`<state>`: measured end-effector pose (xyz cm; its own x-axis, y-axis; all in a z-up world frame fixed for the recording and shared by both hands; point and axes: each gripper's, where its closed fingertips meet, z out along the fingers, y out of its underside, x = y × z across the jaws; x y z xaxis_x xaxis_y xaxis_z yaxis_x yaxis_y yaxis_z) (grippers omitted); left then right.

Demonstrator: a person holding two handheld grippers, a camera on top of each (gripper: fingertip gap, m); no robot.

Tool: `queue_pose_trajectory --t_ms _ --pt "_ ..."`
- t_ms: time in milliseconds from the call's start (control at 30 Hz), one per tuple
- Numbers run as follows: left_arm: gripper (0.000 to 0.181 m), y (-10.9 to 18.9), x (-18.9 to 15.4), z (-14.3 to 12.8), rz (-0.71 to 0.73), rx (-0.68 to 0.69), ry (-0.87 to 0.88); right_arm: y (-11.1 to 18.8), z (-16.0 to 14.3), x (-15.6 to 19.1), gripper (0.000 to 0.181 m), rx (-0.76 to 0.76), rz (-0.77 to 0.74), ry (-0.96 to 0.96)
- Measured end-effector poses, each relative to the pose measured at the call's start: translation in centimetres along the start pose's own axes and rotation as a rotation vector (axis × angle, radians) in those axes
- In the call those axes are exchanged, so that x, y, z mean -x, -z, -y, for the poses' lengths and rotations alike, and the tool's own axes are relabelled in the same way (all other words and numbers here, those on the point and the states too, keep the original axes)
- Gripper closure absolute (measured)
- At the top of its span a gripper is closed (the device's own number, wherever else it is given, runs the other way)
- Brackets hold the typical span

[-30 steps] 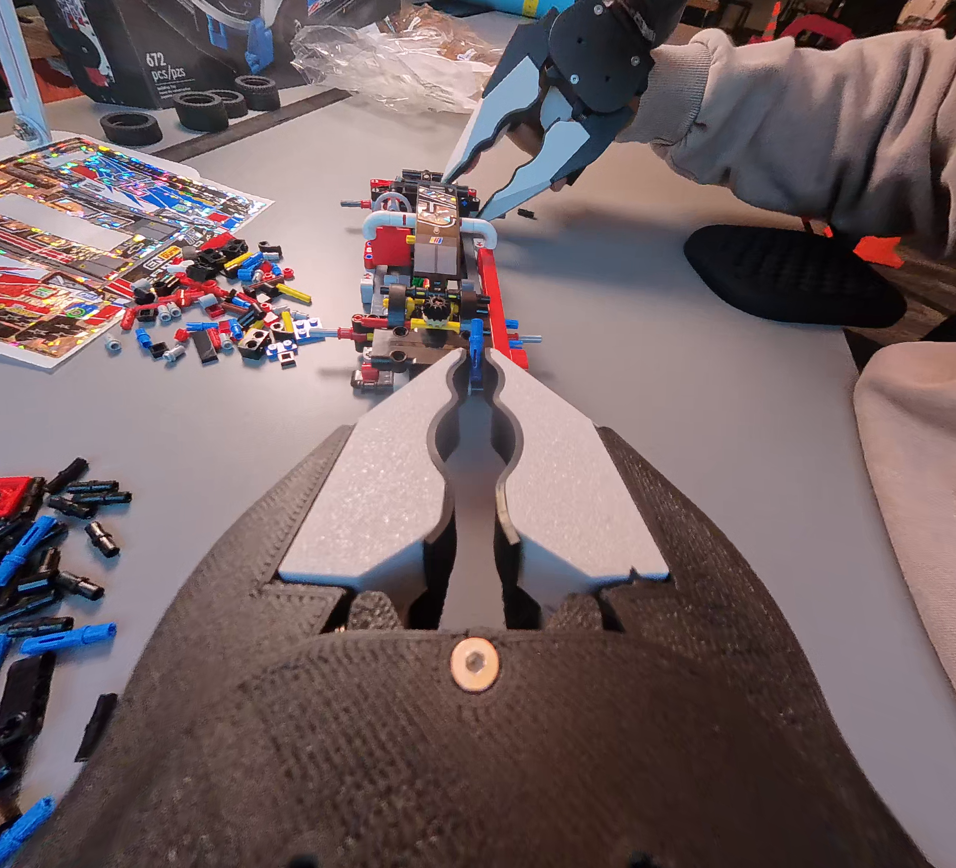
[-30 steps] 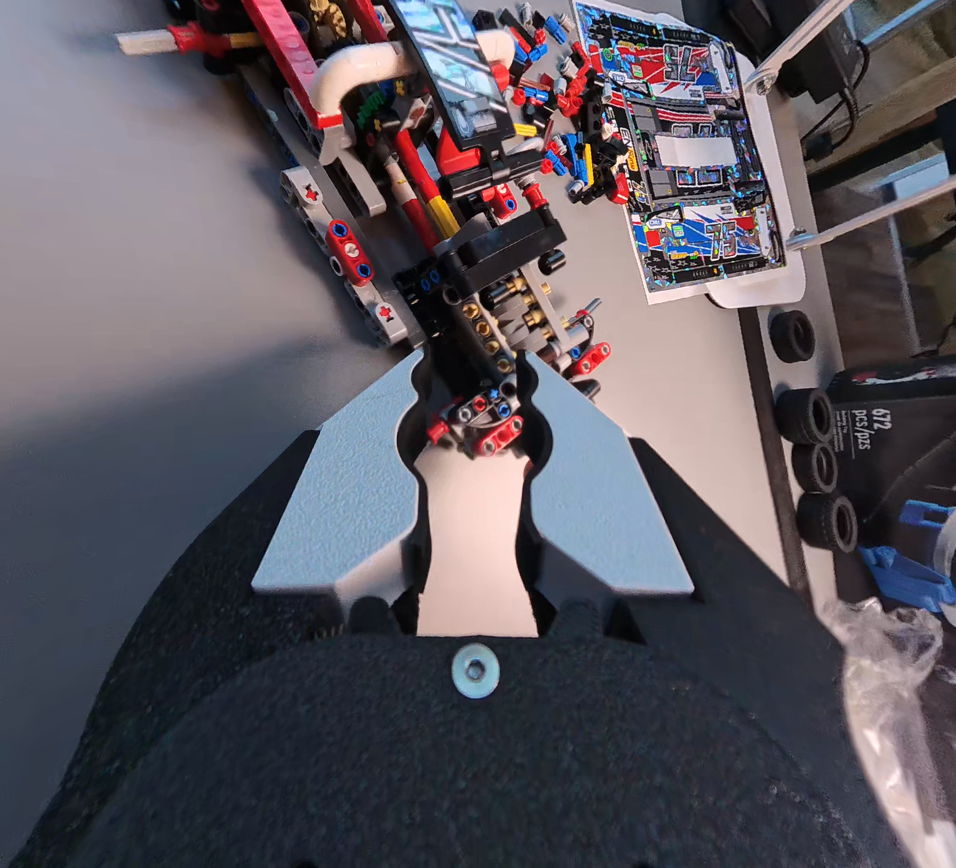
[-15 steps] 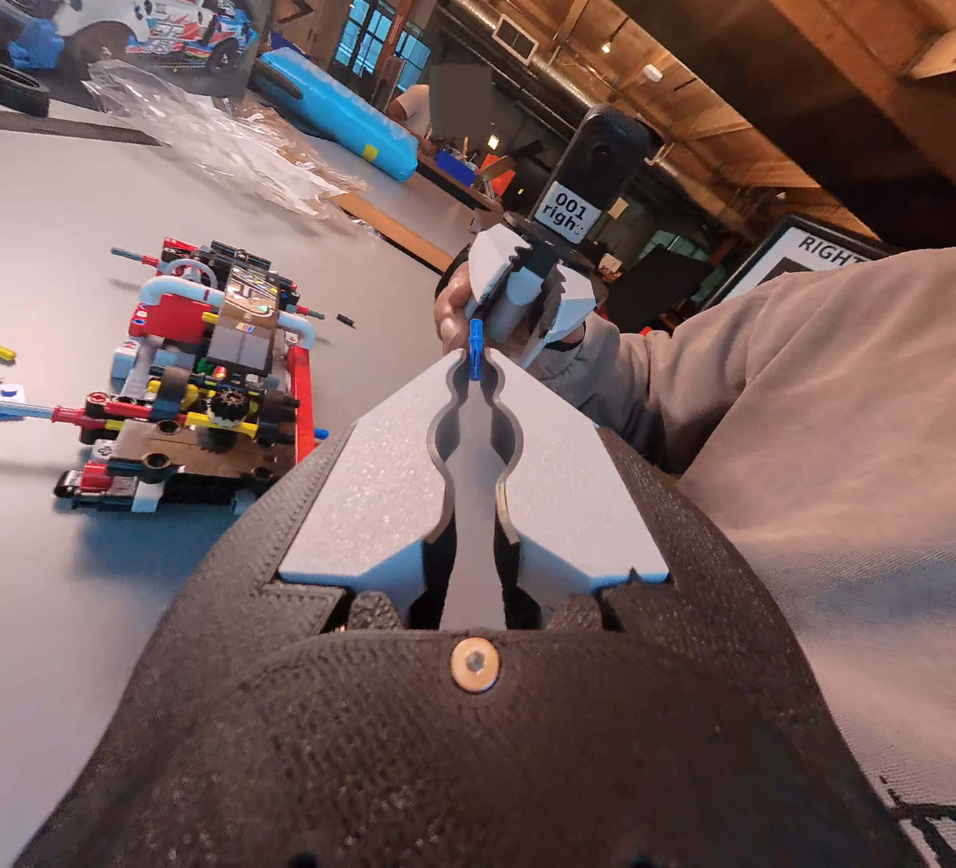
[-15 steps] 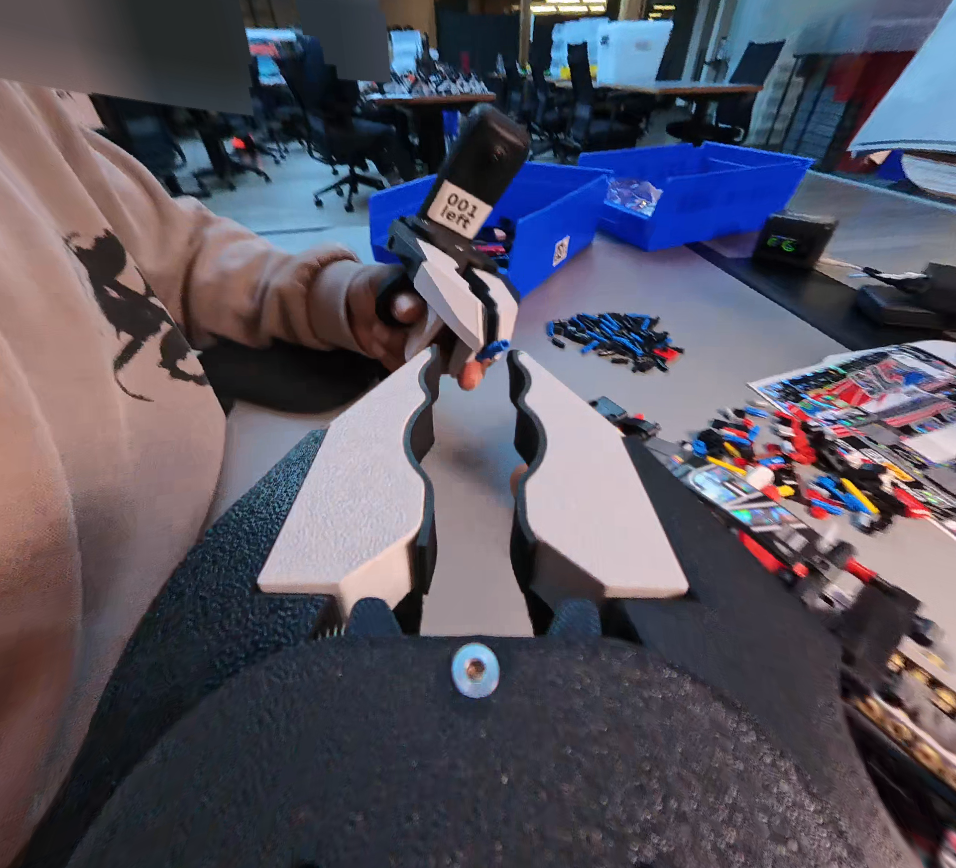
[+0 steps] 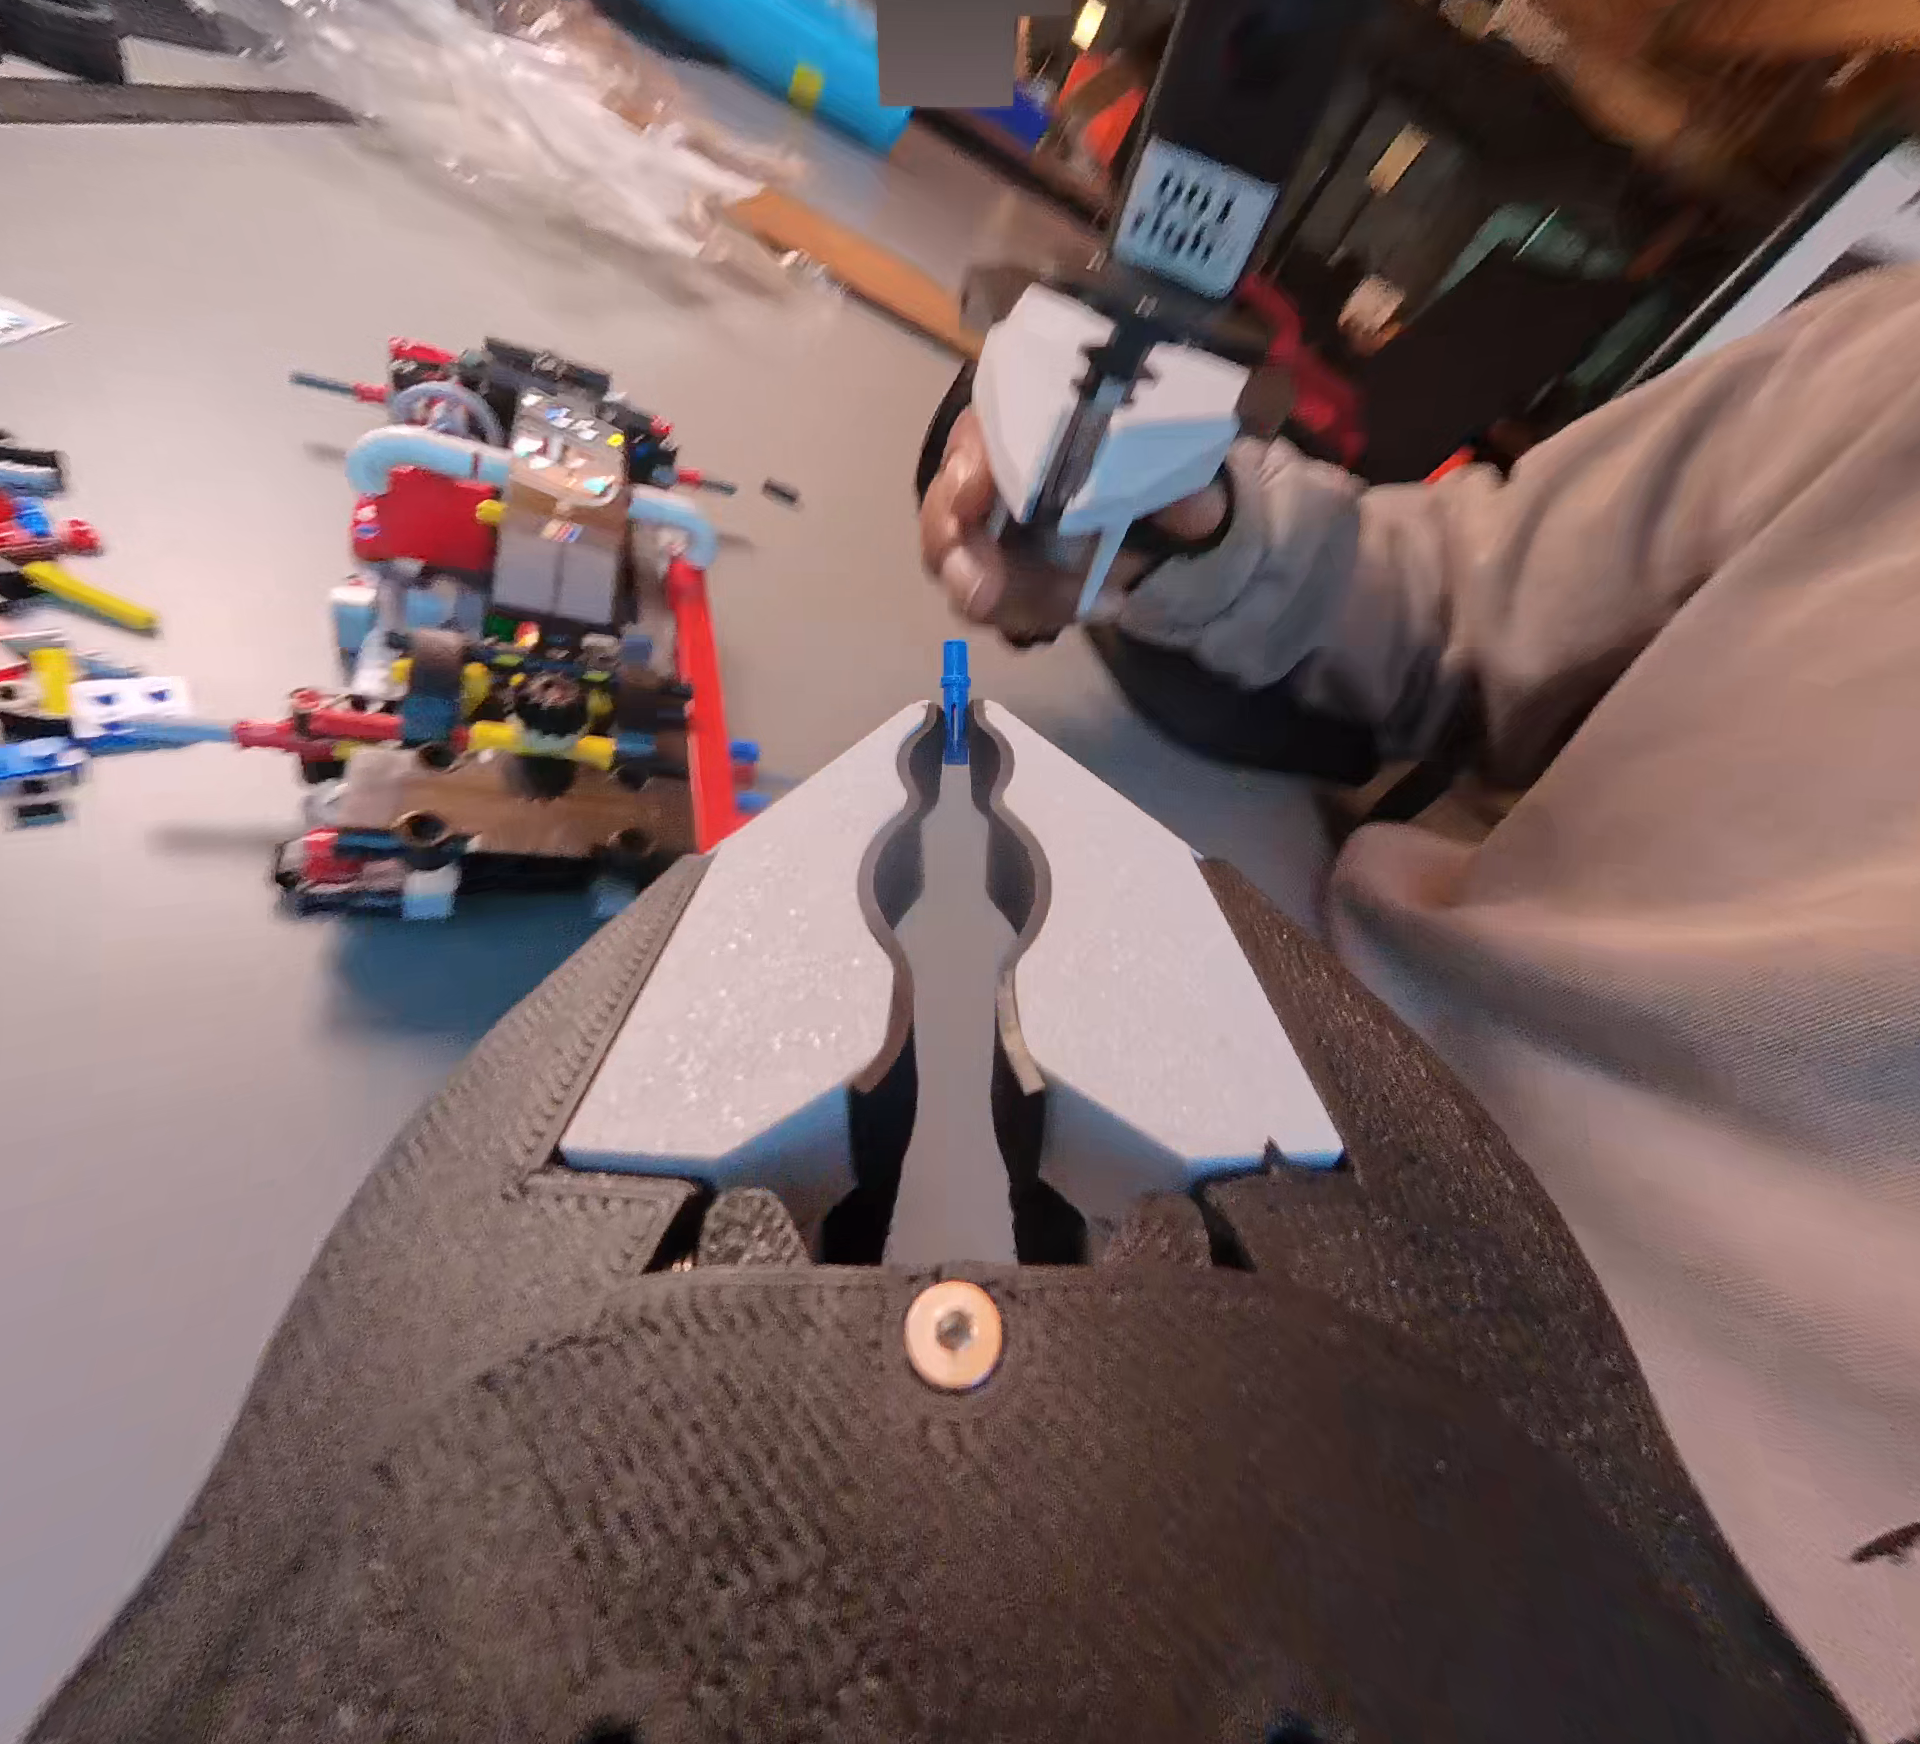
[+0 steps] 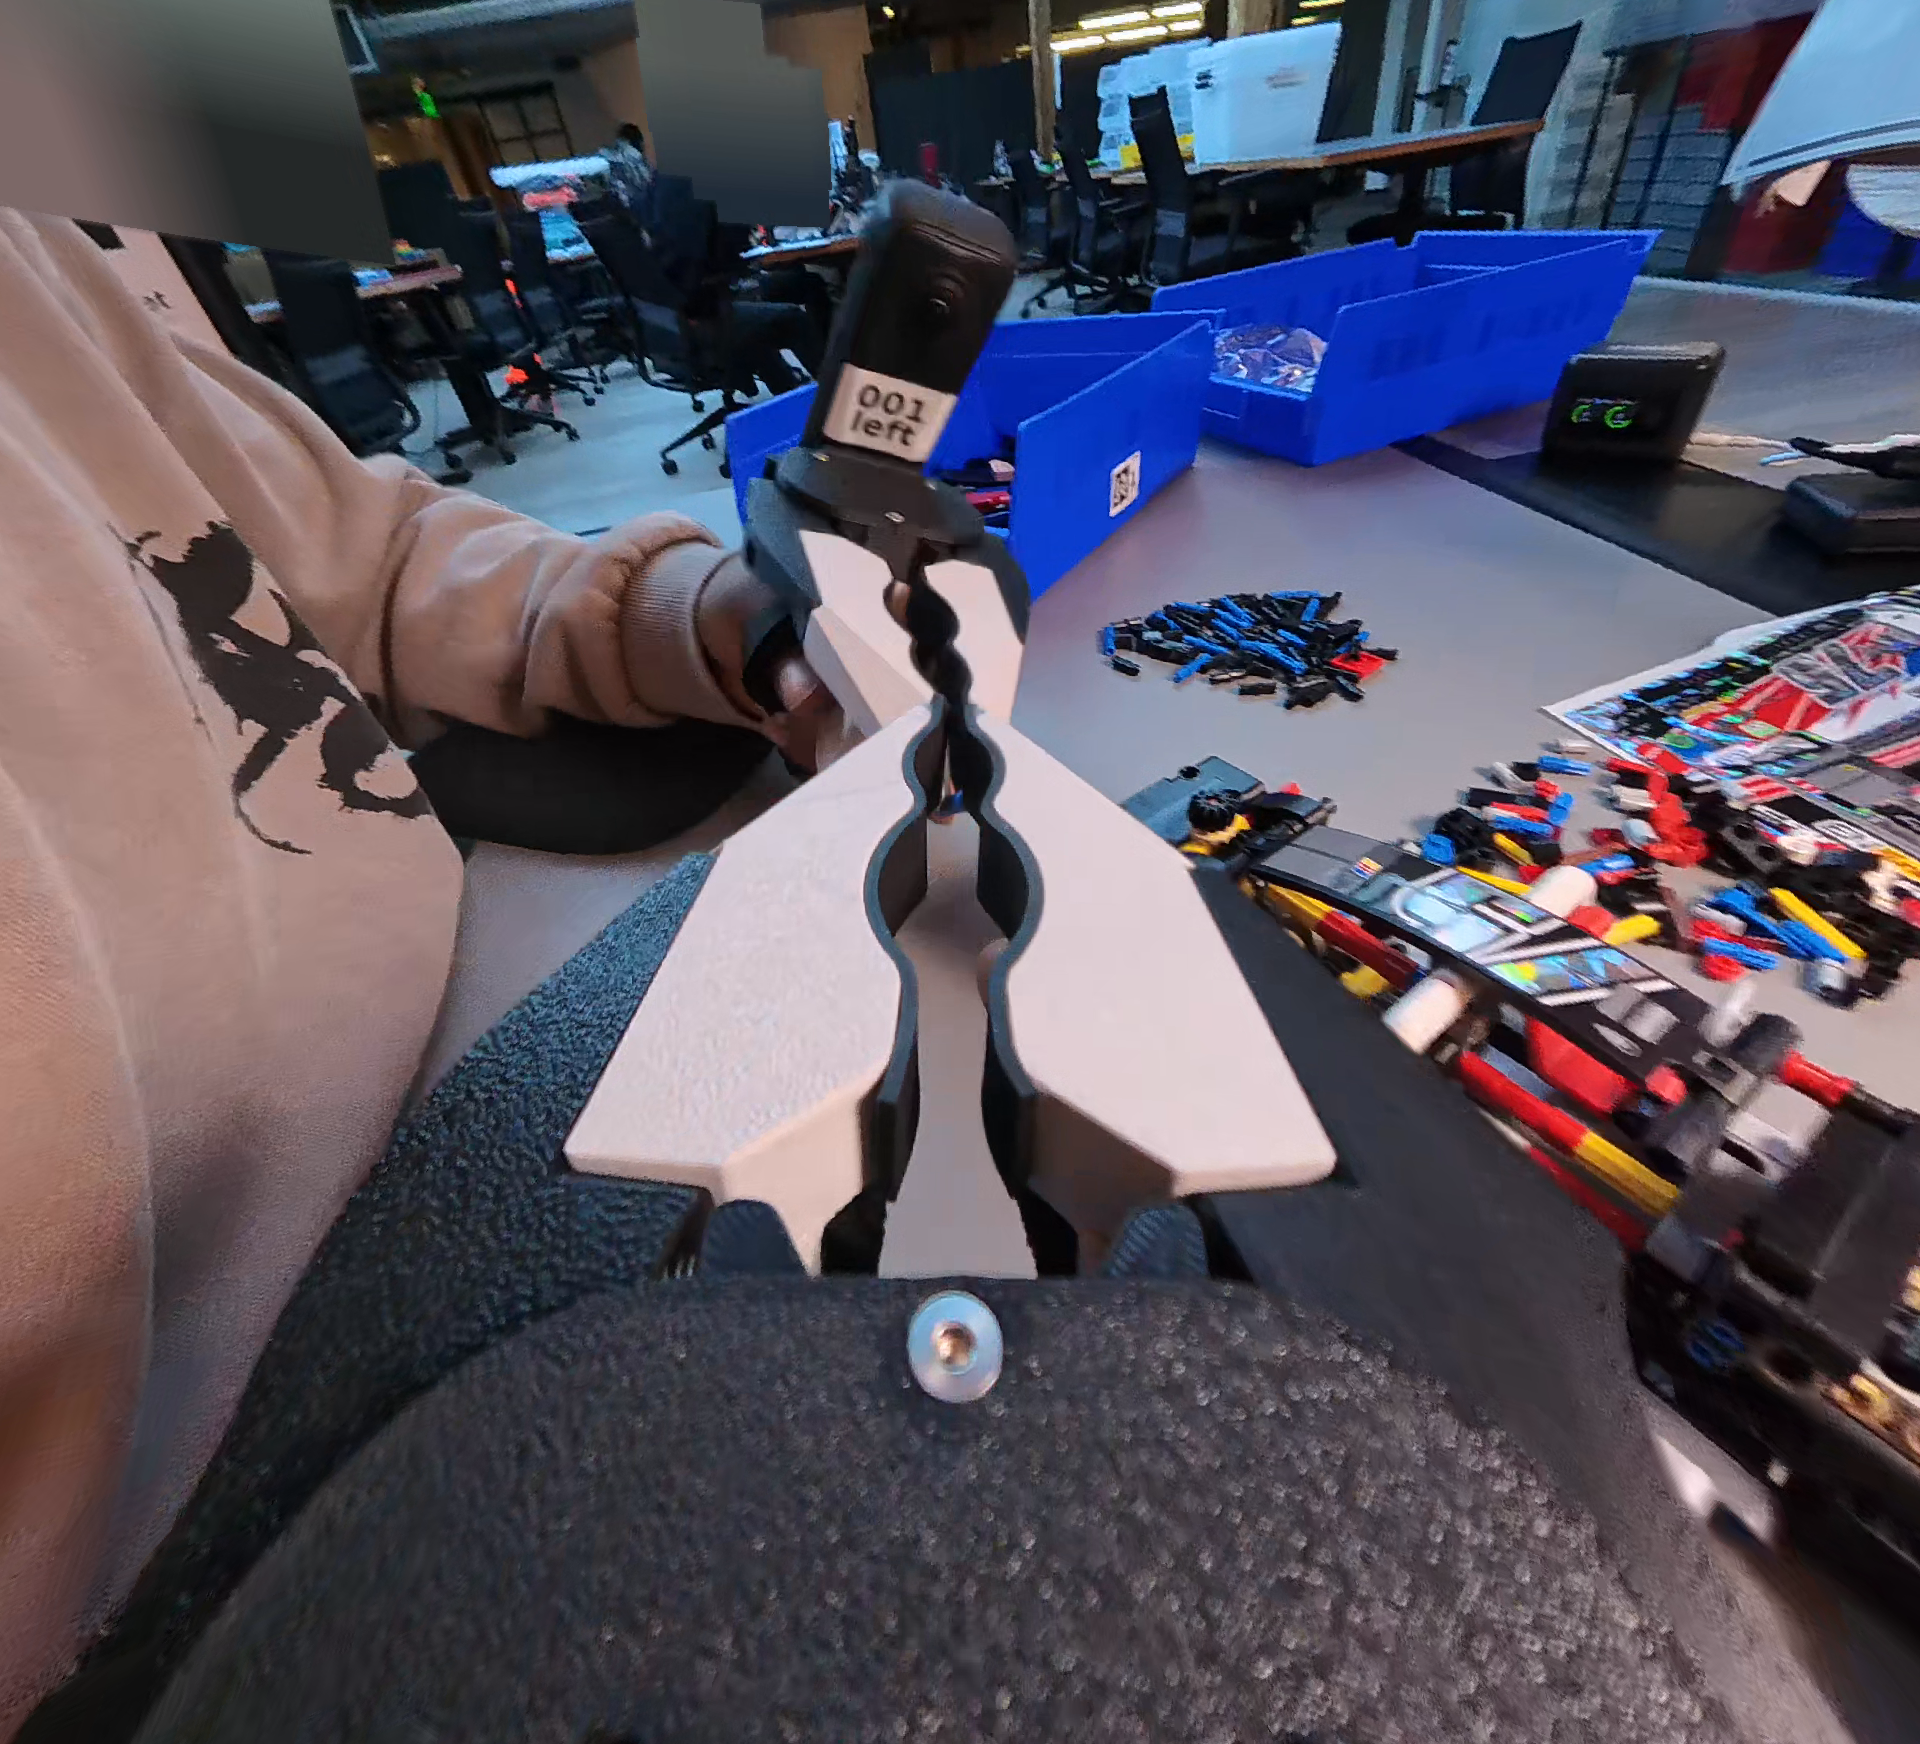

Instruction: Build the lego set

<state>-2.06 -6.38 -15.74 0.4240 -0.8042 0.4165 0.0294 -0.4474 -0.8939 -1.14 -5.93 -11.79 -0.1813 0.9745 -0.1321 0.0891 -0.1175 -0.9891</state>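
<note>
My left gripper (image 5: 954, 715) is shut on a small blue pin (image 5: 954, 678), which sticks up out of its tips above the grey table. The half-built Lego car (image 5: 520, 634) lies on the table to its left, apart from both grippers. My right gripper (image 6: 948, 715) has its jaws closed to a thin slit, with nothing seen between them. It faces the left gripper tip to tip, and in the left wrist view (image 5: 1091, 567) it hangs just beyond the pin. The left gripper shows in the right wrist view (image 6: 925, 655), with a bit of blue (image 6: 951, 801) below it.
Loose coloured pieces (image 6: 1662, 863) and a sticker sheet (image 6: 1766, 686) lie beside the car (image 6: 1507, 998). A heap of blue and black pins (image 6: 1247, 645) and blue bins (image 6: 1403, 344) stand farther off. Plastic bags (image 5: 468, 84) lie at the back. A black pad (image 5: 1247, 728) lies under the person's sleeve (image 5: 1558, 551). My hands' fingertips stand some 4 cm from each other.
Both grippers have left the car and turned to face each other. The right gripper let go of the car's end, was open half a second ago and has closed. The left keeps the blue pin.
</note>
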Motion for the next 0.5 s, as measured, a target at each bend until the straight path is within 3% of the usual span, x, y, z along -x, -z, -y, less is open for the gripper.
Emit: queue_pose_trajectory --t_ms 100,167,333,500 --pt "0.179 1.7 4.2 -3.4 0.268 0.277 -0.243 1.8 -0.4 -2.9 0.177 0.083 -0.138 0.054" --pt "0.179 2.9 5.8 -5.0 0.342 0.387 -0.251 3.9 -0.5 -5.4 0.174 0.143 -0.257 0.076" --pt "0.179 4.2 6.9 -5.9 0.380 0.430 -0.219 11.2 -1.5 -11.1 0.166 0.310 -0.548 0.084" --pt "0.179 4.8 7.7 -6.3 0.412 0.464 -0.248 17.9 -3.1 -13.5 0.163 0.414 -0.724 0.035"
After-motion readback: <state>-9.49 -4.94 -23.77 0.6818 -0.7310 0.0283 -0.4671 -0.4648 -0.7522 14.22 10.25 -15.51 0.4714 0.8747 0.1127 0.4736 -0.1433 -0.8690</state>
